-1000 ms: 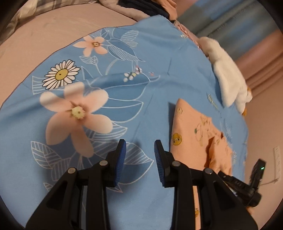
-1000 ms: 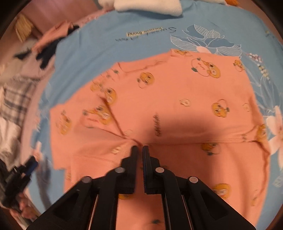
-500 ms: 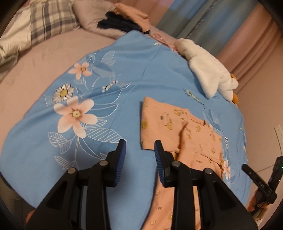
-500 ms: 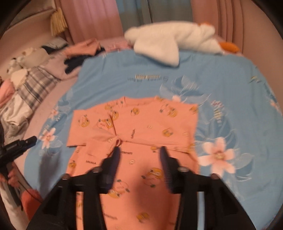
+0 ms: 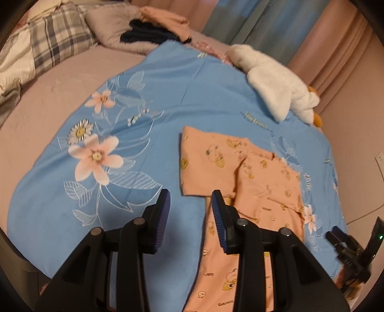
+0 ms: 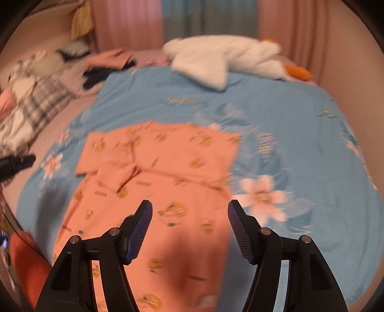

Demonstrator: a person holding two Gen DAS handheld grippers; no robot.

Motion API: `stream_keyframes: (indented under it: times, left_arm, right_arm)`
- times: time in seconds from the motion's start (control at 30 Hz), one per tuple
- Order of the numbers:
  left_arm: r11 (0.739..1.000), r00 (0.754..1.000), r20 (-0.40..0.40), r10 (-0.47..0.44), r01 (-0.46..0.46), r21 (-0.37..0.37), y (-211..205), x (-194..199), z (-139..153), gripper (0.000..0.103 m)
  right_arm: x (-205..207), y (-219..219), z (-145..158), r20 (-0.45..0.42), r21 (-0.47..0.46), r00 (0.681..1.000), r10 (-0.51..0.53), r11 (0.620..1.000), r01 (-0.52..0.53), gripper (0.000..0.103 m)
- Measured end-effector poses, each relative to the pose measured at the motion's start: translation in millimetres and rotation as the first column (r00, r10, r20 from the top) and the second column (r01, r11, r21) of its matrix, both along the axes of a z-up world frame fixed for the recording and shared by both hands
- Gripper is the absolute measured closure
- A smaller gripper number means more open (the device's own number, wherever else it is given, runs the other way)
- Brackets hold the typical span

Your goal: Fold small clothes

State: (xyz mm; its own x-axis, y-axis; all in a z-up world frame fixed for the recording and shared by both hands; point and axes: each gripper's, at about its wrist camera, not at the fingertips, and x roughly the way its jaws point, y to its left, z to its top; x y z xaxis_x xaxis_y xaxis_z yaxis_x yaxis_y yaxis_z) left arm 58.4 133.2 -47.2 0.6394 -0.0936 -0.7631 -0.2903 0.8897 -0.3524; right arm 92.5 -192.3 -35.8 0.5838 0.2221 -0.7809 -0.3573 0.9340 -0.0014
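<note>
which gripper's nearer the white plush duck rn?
Hard to call; both sit at the bed's near edge, open and empty. The left gripper has the white plush duck far ahead, up-right. The right gripper has it far ahead, nearly straight.

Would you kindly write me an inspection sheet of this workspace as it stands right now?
Surface: blue floral sheet spread over a pink bed.
Job's things: orange printed garment lying on the sheet, its upper part folded over; no gripper holds it.
Clutter: white plush duck at the sheet's far edge; plaid bedding; dark and orange clothes pile near the pillows.
Grippers: left gripper open, above the garment's edge; right gripper wide open above the garment.
Cables: a thin cable at the right edge of the left wrist view.
Surroundings: pink and blue curtains; wall outlet.
</note>
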Motion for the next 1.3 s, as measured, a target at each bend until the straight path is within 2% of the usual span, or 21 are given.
stream_keyframes:
  times: [0.13,0.3,0.5,0.57,0.6,0.67,0.7,0.73,0.8,0.9,1.03,1.13,1.3]
  left_arm:
    - [1.000,0.999,-0.047,0.014,-0.014,-0.002,4,8,-19,0.069]
    - [1.000,0.996,-0.084,0.025,-0.026,-0.017,12,9,-34,0.070]
    - [0.999,0.992,-0.124,0.033,-0.038,-0.038,21,15,-50,0.070]
    - [0.998,0.990,-0.138,0.035,-0.042,-0.045,23,17,-54,0.070]
    - [0.998,0.989,-0.143,0.035,-0.043,-0.051,24,19,-56,0.070]
    - [0.997,0.989,-0.146,0.036,-0.045,-0.059,27,22,-59,0.070]
    - [0.997,0.989,-0.146,0.036,-0.046,-0.060,27,23,-59,0.070]
    - [0.997,0.988,-0.148,0.037,-0.047,-0.063,28,25,-60,0.070]
    - [0.997,0.988,-0.152,0.034,-0.045,-0.069,29,28,-61,0.070]
    - [0.997,0.988,-0.151,0.024,-0.035,-0.070,30,34,-60,0.070]
    - [0.998,0.990,-0.140,0.021,-0.029,-0.059,29,47,-55,0.070]
    - [0.998,0.991,-0.130,0.017,-0.024,-0.050,28,58,-51,0.070]
    - [1.000,0.994,-0.110,-0.005,0.002,-0.025,21,80,-40,0.070]
  right_arm:
    - [17,56,-29,-0.048,-0.025,0.991,0.122,0.992,-0.123,0.038]
    - [37,121,-55,-0.094,-0.032,0.963,0.254,0.966,-0.258,0.040]
    - [52,163,-80,-0.117,-0.084,0.943,0.312,0.943,-0.322,0.041]
    - [56,167,-86,-0.119,-0.106,0.943,0.310,0.941,-0.322,0.044]
    - [57,168,-88,-0.109,-0.119,0.945,0.308,0.940,-0.320,0.050]
    - [58,167,-85,-0.091,-0.126,0.948,0.305,0.941,-0.314,0.068]
    - [61,163,-82,-0.095,-0.109,0.951,0.293,0.947,-0.303,0.086]
    - [66,160,-80,-0.108,-0.080,0.953,0.281,0.954,-0.291,0.091]
    - [74,144,-70,-0.143,0.022,0.954,0.262,0.965,-0.262,0.092]
    - [79,122,-49,-0.127,0.098,0.965,0.230,0.971,-0.219,0.093]
    - [95,85,-12,-0.121,0.236,0.974,0.190,0.959,-0.158,0.093]
    - [112,58,11,-0.108,0.294,0.985,0.135,0.951,-0.098,0.093]
    - [136,16,29,-0.102,0.364,0.994,0.031,0.931,0.009,0.093]
